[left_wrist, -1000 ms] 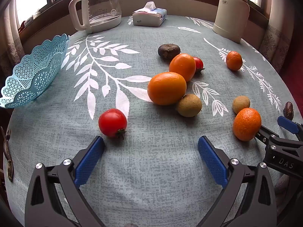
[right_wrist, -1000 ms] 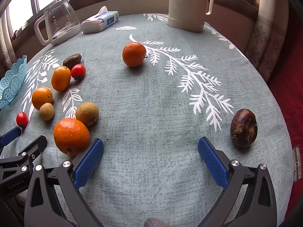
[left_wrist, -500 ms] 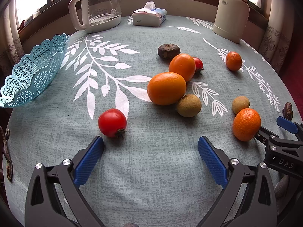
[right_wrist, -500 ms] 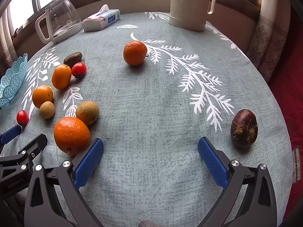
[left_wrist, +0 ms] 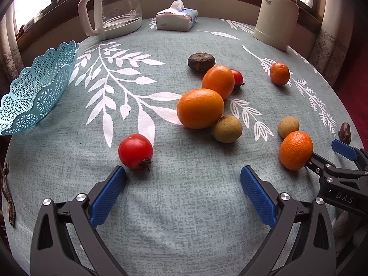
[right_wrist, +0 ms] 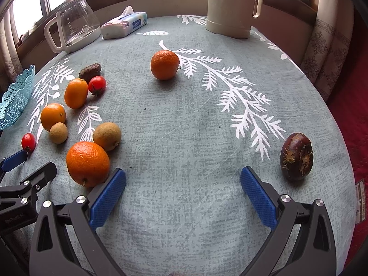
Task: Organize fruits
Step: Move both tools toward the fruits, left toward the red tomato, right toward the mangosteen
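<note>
Fruits lie spread on the table [left_wrist: 184, 218], and the blue basket [left_wrist: 34, 96] sits at its left edge.

The left gripper [left_wrist: 183, 180] is wide apart, holding nothing, its left tip maybe touching a red tomato [left_wrist: 135, 151]. The right gripper [right_wrist: 183, 180] is wide apart too, beside an orange [right_wrist: 87, 163].

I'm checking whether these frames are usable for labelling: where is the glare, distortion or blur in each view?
Left wrist view: windows blown out white, strong fisheye bending the table edge, dark vignette corners; fruit like the tomato sharp with soft shadows. Right wrist view: the same barrel distortion and vignette, bright windows, the chestnut crisp, no motion blur.
</note>
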Demonstrator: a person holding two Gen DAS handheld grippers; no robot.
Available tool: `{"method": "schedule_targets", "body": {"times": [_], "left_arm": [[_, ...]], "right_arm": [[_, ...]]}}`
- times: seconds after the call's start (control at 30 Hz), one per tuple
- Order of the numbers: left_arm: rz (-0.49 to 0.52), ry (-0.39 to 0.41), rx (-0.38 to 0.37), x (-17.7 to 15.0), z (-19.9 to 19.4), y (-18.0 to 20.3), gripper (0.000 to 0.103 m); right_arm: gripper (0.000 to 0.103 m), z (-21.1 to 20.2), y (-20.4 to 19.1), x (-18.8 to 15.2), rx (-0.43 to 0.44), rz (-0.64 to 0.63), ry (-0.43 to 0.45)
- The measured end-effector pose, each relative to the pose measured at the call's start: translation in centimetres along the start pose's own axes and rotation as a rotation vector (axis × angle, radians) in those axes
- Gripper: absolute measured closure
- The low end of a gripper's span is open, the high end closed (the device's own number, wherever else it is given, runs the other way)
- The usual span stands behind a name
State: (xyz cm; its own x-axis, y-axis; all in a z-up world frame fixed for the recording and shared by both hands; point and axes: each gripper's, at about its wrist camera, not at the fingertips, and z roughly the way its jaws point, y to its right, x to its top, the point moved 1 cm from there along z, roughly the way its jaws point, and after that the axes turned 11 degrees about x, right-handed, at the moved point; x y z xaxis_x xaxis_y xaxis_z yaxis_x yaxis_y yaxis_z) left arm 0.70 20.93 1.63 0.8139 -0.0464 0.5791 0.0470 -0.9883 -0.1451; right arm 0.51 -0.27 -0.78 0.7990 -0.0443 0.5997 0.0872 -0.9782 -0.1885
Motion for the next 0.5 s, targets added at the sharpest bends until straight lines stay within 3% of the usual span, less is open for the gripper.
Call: {"method": "schedule_targets", "body": {"times": [0.1,0.17,0.37,0.5], "left_arm": [[-0.023,0.016,-0.012,-0.1,-0.3,-0.4,0.003],[-0.037,0.04,0.019,-0.3,-0.8,-0.5,0.003],[-0.007,0.183,0.083,-0.4,-3.6,0.4,0.003],[-0.015,0.233,0.083,-0.3,-4.9,0.6,0.003]], "right_arm": [[0.005,-0.4,0.0,-0.2,0.001,0.006,0.016],[0.005,-1.2,0.4,-0.2,0.021,0.027,0.046],[0.005,-4.1,0.8,-0.3,0.084,0.054,0.177],[0.005,-5.8,0.1,-0.1,0.082,0.033,0.249]]}}
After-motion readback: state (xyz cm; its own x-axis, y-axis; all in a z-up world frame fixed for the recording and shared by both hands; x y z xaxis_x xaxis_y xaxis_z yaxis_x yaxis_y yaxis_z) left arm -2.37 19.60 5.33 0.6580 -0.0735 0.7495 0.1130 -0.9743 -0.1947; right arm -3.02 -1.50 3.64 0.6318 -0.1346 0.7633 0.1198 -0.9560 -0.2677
